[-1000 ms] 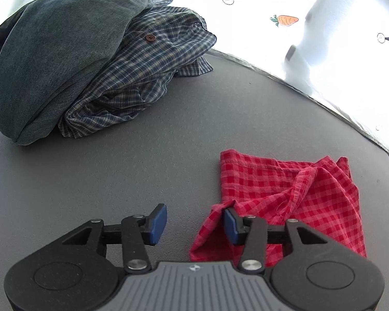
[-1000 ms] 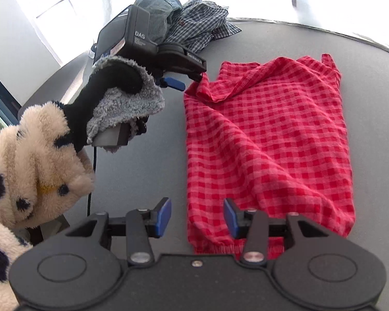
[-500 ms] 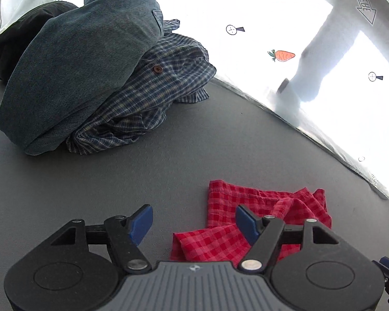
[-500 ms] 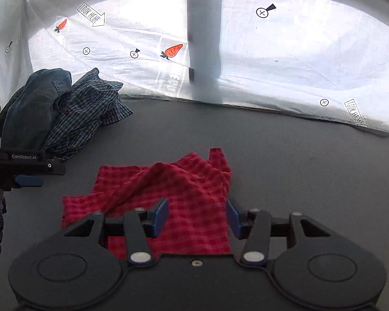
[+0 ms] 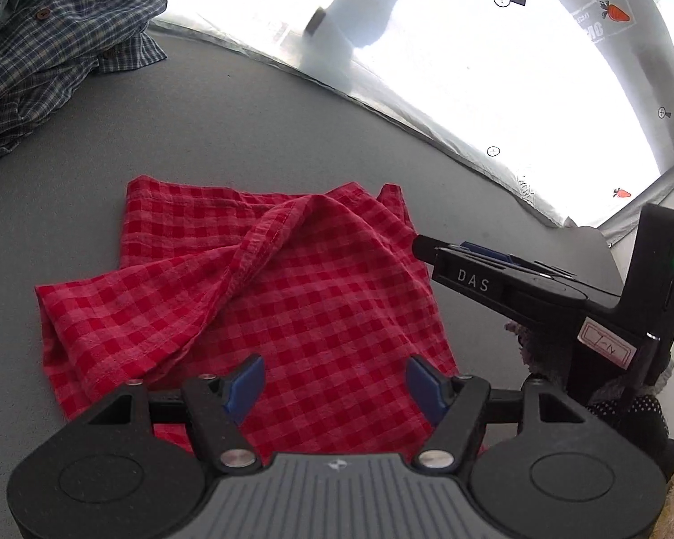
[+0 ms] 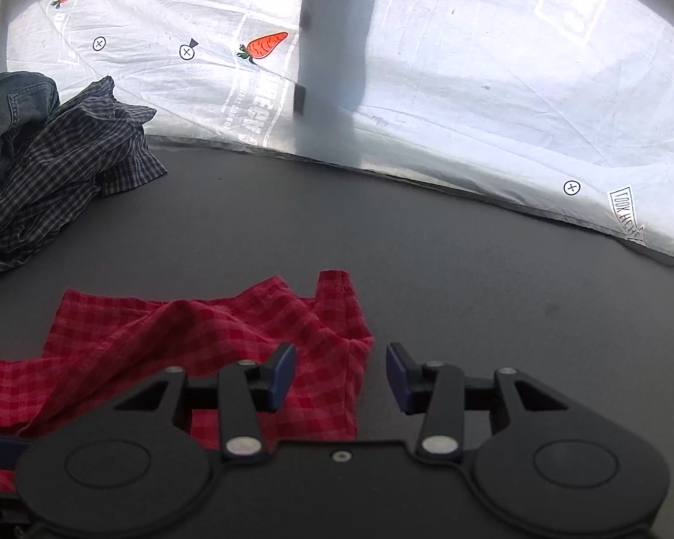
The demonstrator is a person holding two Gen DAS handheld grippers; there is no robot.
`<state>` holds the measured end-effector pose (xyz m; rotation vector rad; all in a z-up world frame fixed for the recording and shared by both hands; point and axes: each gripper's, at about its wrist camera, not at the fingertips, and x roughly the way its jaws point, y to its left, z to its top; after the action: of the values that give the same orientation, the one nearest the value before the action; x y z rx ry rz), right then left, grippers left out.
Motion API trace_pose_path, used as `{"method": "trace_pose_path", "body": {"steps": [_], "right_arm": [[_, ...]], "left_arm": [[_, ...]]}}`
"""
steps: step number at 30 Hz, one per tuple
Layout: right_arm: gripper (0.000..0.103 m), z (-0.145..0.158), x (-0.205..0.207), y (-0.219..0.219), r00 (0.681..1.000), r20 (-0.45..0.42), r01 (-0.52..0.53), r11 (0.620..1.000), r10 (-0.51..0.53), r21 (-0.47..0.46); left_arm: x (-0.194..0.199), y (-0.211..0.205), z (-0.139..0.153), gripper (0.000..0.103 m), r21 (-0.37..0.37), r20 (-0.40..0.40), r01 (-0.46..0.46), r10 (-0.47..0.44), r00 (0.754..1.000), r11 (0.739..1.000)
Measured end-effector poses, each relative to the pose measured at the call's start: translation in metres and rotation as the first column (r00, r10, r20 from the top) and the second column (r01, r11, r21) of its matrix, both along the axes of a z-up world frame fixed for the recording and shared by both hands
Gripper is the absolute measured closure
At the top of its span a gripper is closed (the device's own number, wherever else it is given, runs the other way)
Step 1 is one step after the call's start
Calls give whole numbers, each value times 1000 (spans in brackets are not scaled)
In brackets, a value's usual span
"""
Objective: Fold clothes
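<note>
Both the left gripper and right gripper now hang open and empty, 1 fold dropped across the red gingham garment, bunched toward 12 o'clock and needing smoothing.

Bare grey table runs from the red checked cloth to the far edge. A plaid shirt and denim heap blocks the far left corner.

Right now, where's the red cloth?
The red cloth lies folded on the grey table, under both open grippers, with the plaid shirt far left.
</note>
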<state>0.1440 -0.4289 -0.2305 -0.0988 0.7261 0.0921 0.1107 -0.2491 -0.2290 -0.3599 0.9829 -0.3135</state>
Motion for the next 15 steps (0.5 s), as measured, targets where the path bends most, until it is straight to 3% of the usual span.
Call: {"method": "trace_pose_path", "body": {"steps": [4,10,15], "right_arm": [[58,-8,4,-3,1000,13,-21,1000,21,0],[56,-17,21,6,996,65,-65,996,69,-68],[58,-22,33,26,981,52,-183,978,189,-101]], "left_arm": [[10,10,-6,33,118,49,-109,104,993,987],[25,33,-13,32,74,49,-193,190,981,978],[33,24,-11,31,122,69,-184,176,982,975]]}}
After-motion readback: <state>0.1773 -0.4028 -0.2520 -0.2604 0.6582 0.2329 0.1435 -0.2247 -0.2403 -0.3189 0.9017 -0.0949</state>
